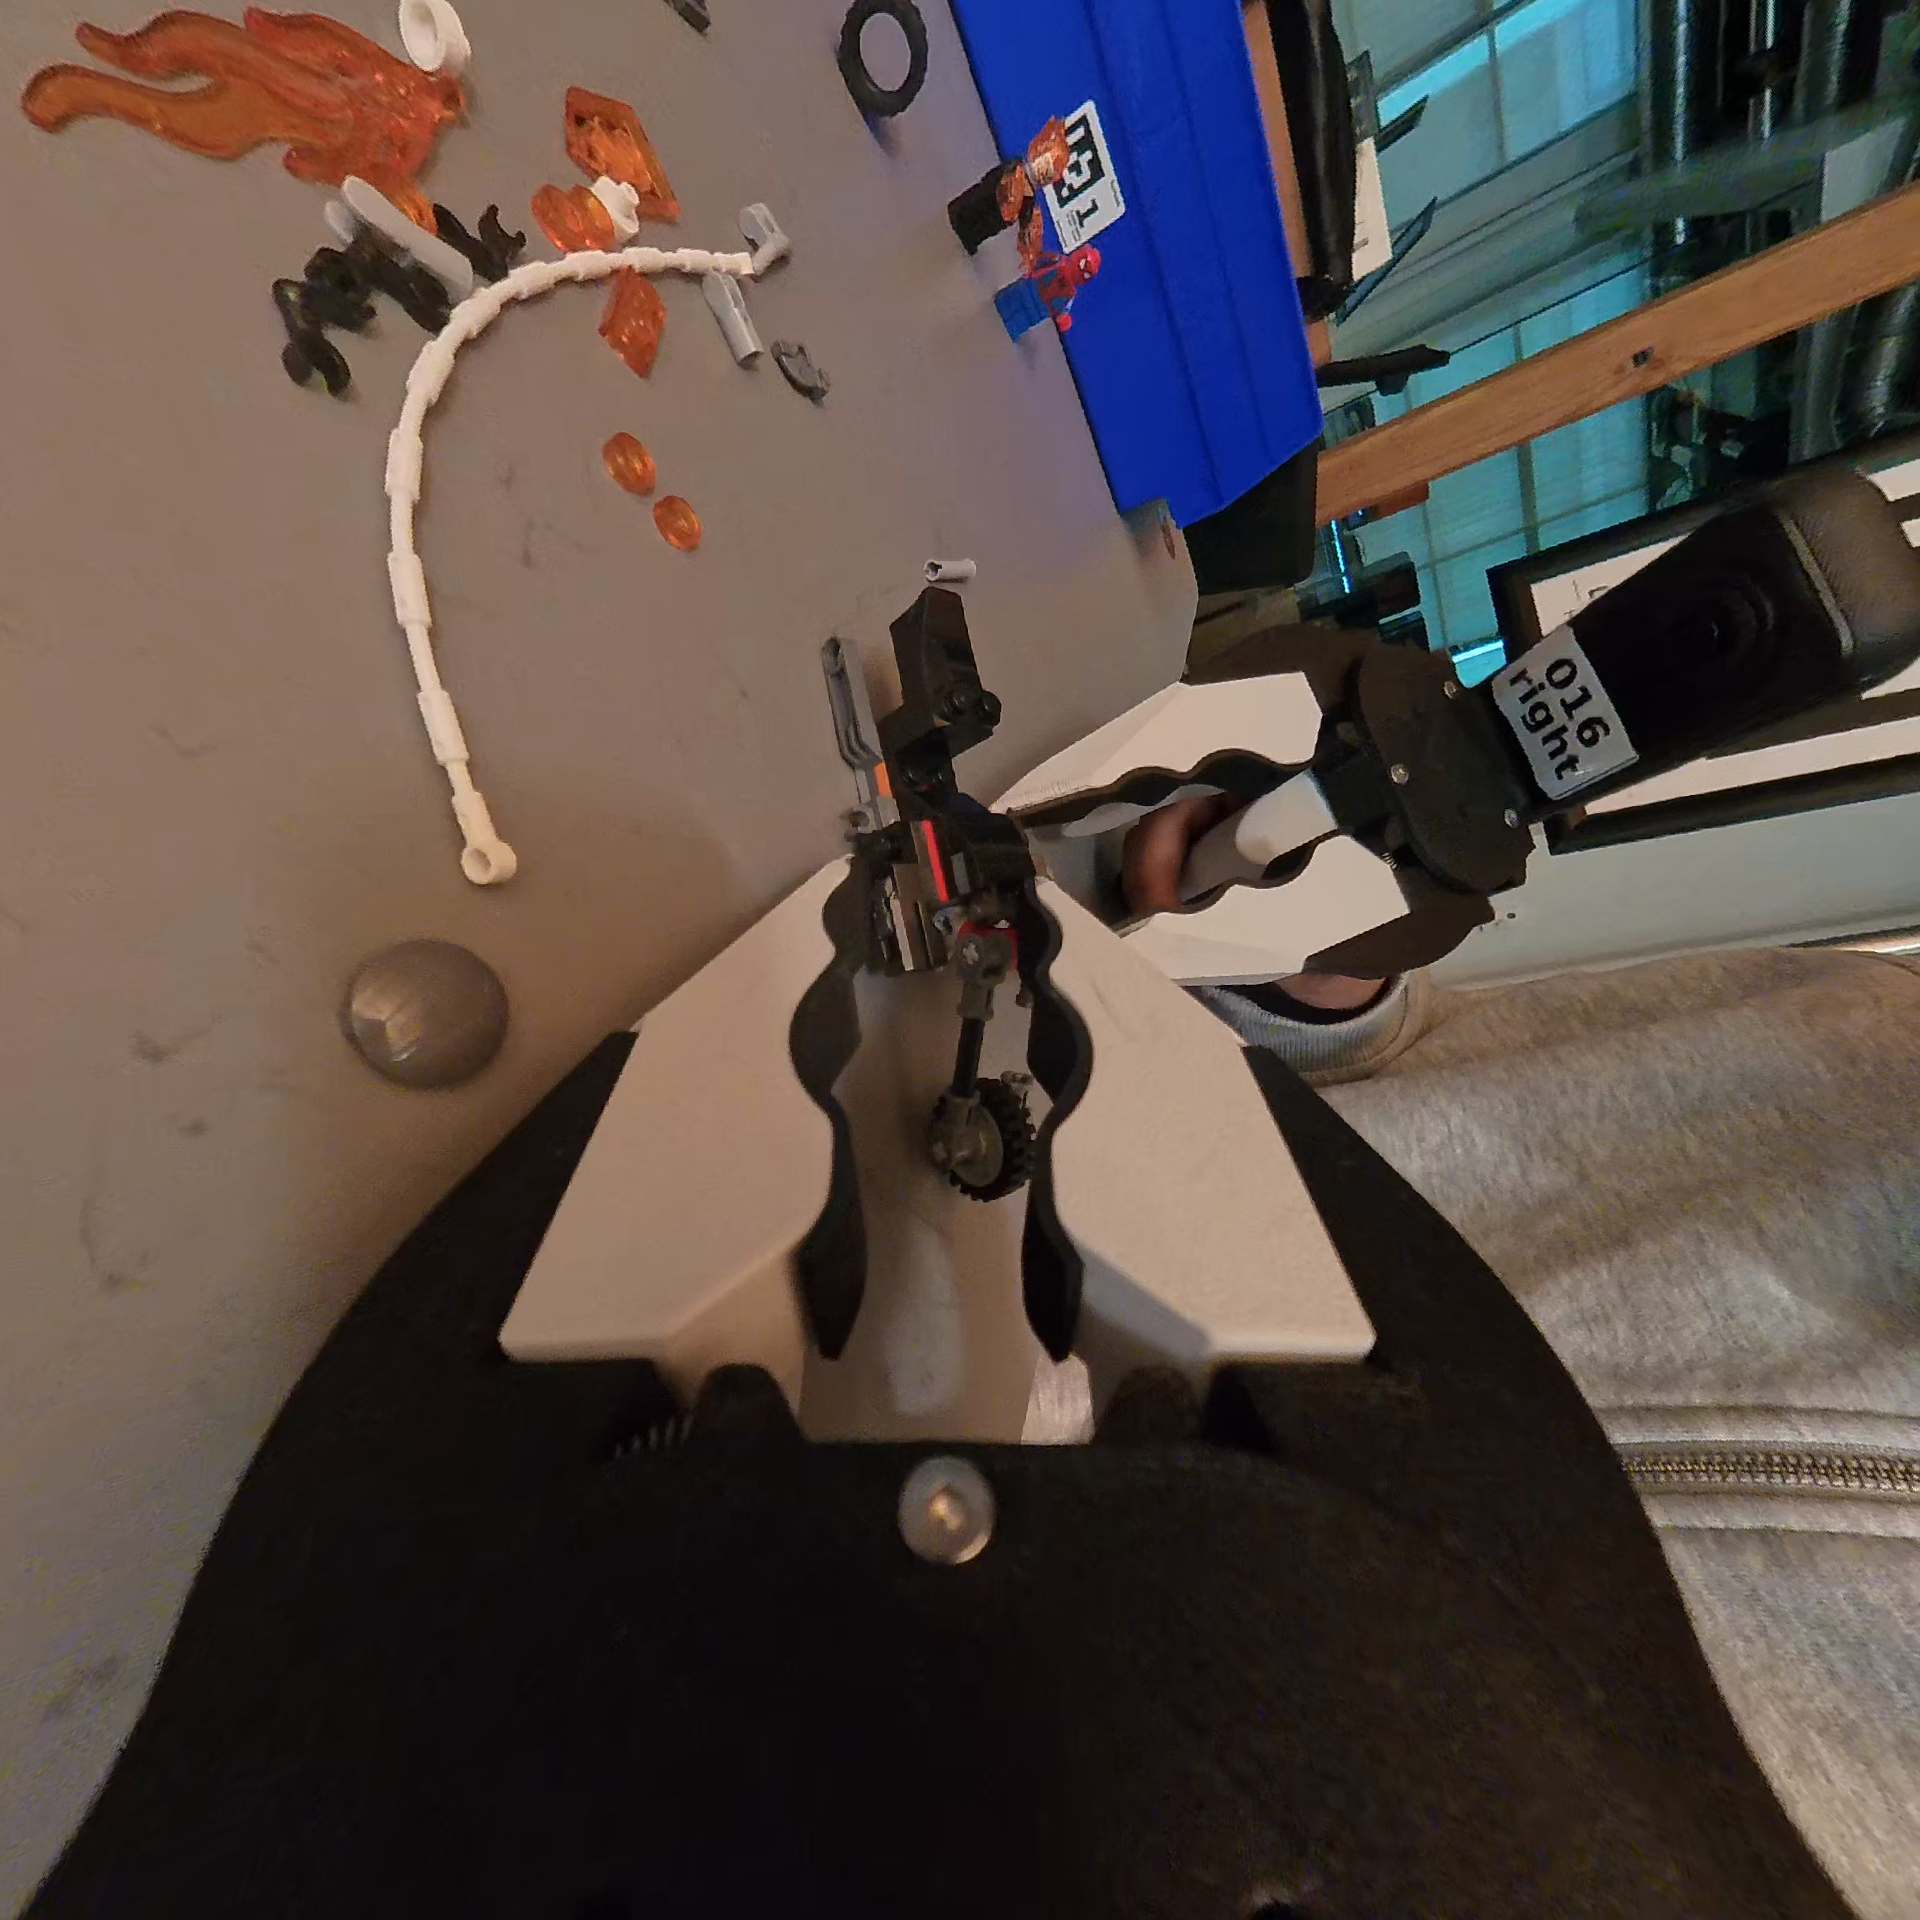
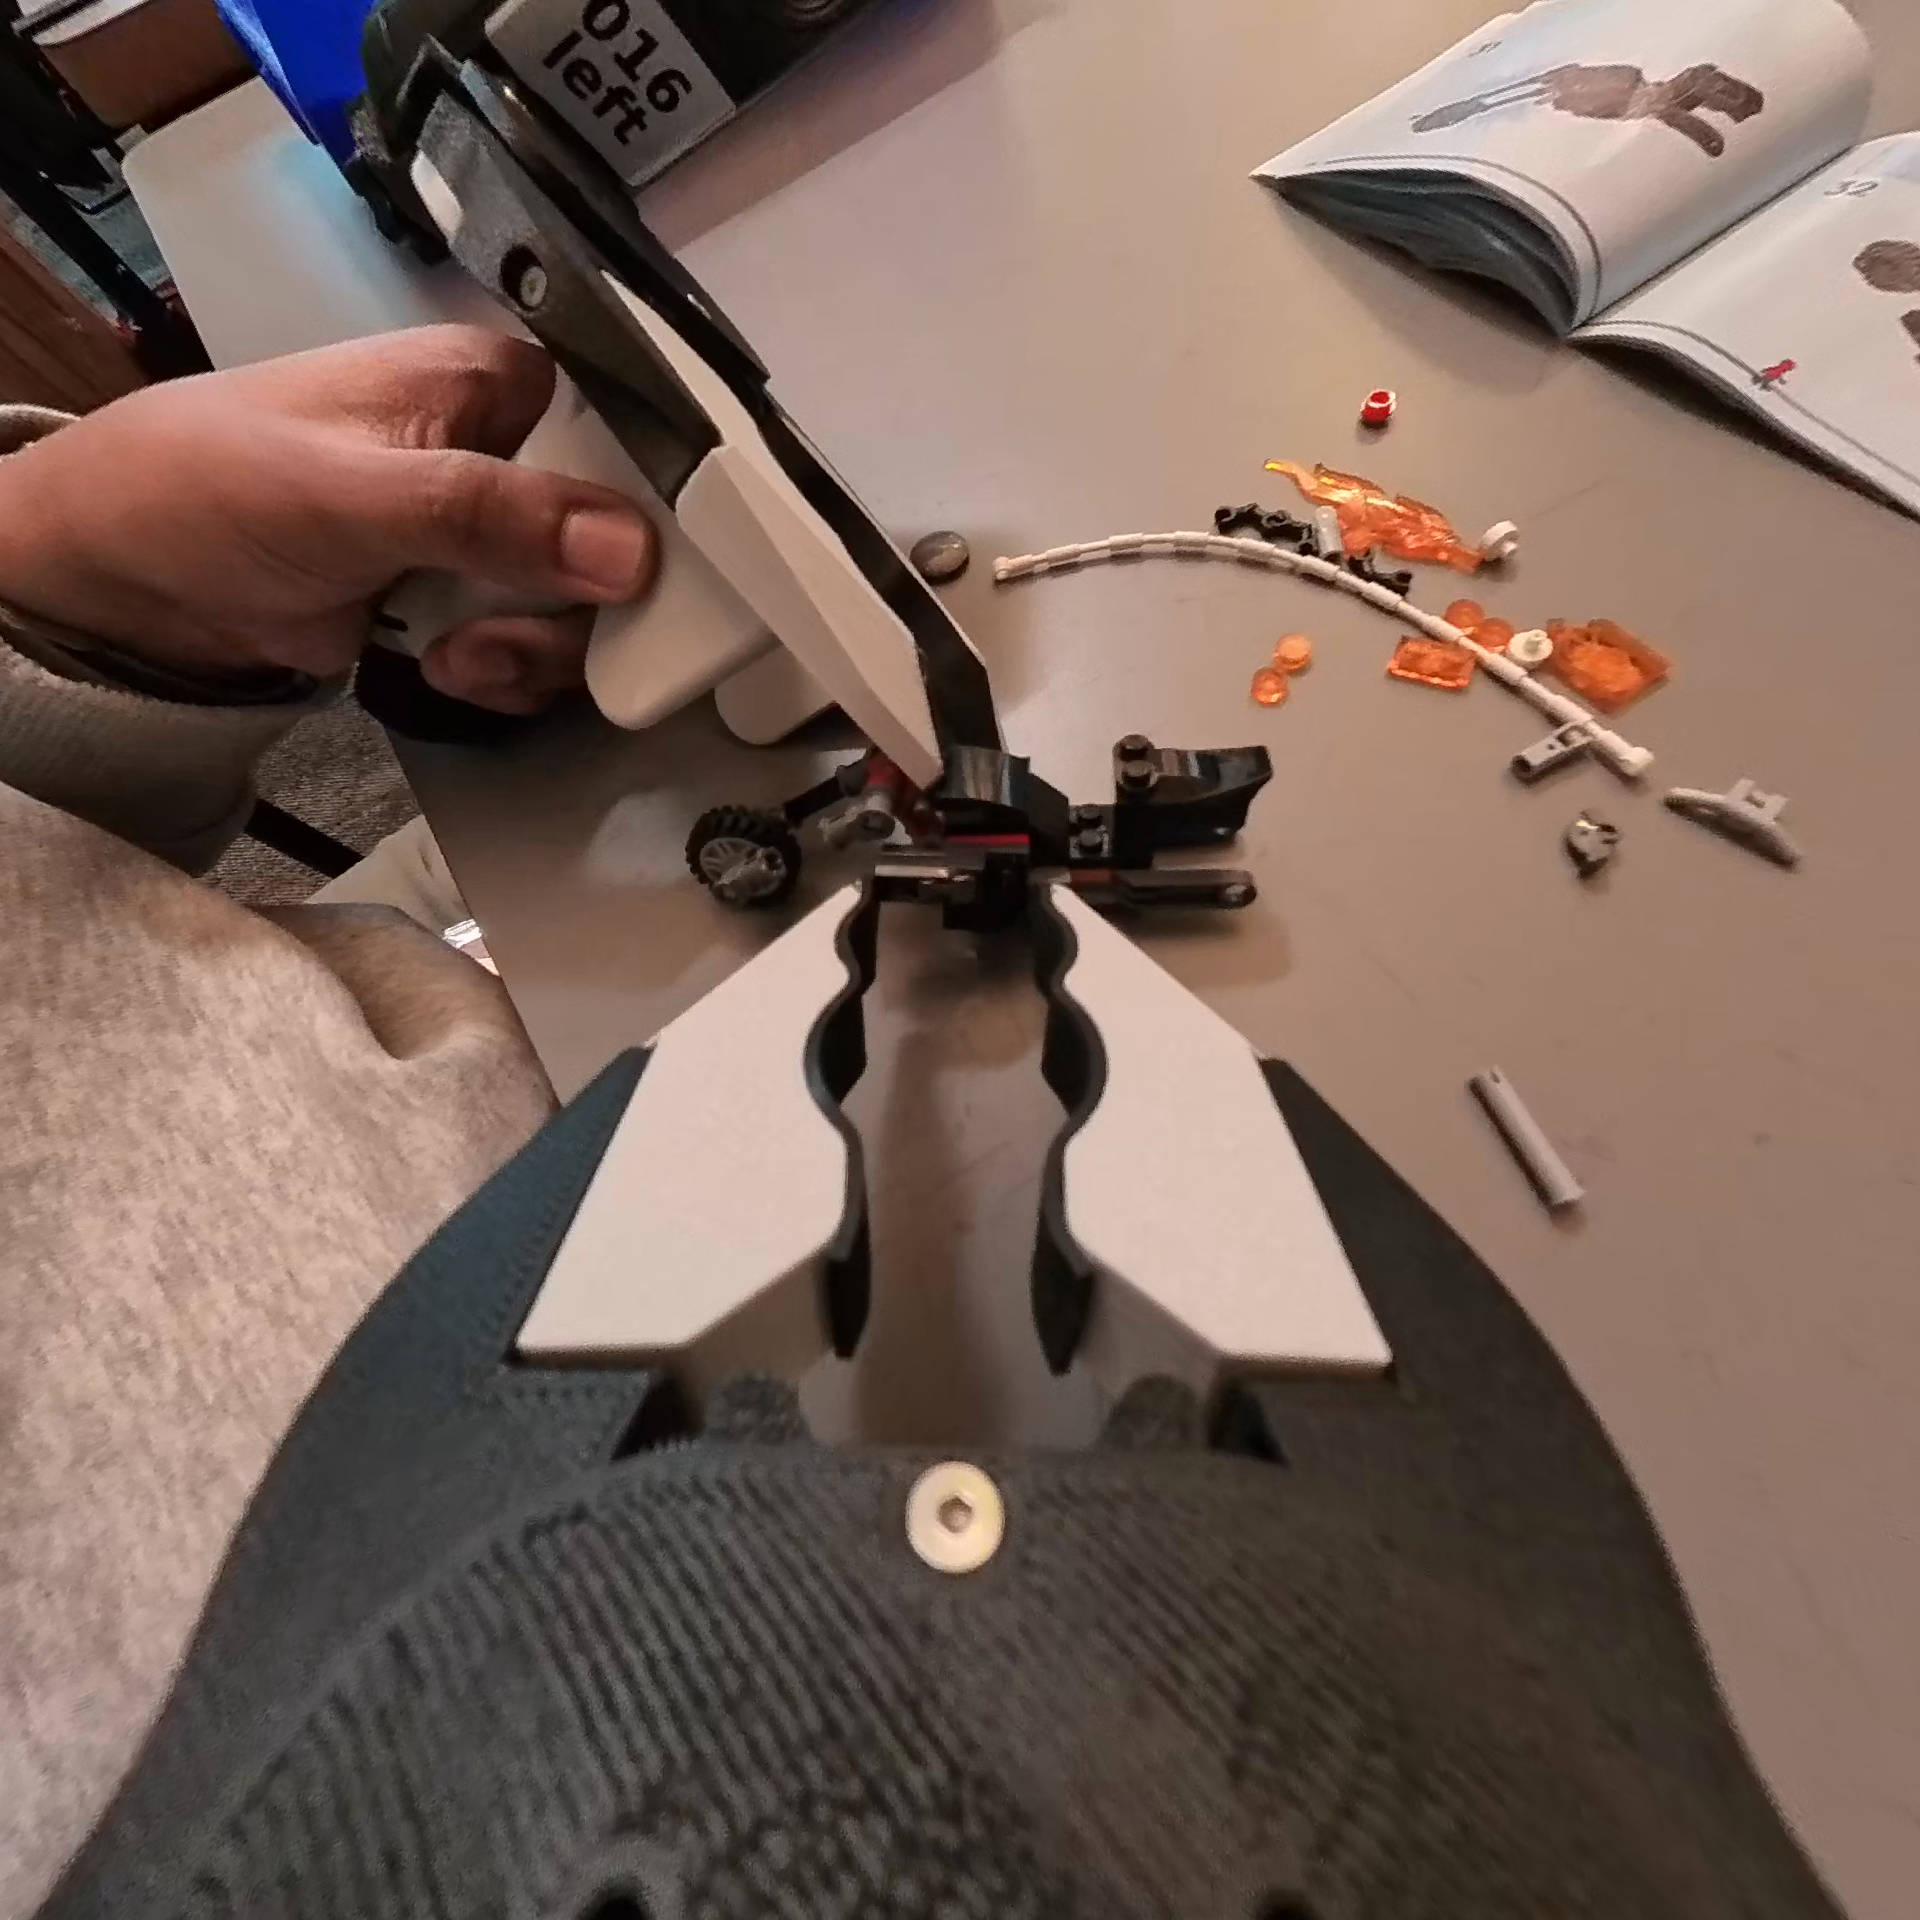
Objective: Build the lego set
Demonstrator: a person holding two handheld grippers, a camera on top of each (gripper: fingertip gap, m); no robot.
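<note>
A: Right wrist view: right gripper (image 2: 951, 904) pinches the lego bike (image 2: 987, 831) on the table (image 2: 1195, 312), long axis crosswise?

B: Yes. Left gripper (image 2: 951, 764) clamps its top from beyond; loose orange pieces (image 2: 1527, 655) lie farther right.

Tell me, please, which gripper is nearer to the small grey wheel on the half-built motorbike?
Left. The left gripper clamps the motorbike with the wheel lying between its fingers; the right gripper holds the body's other side, farther from the wheel.
</note>
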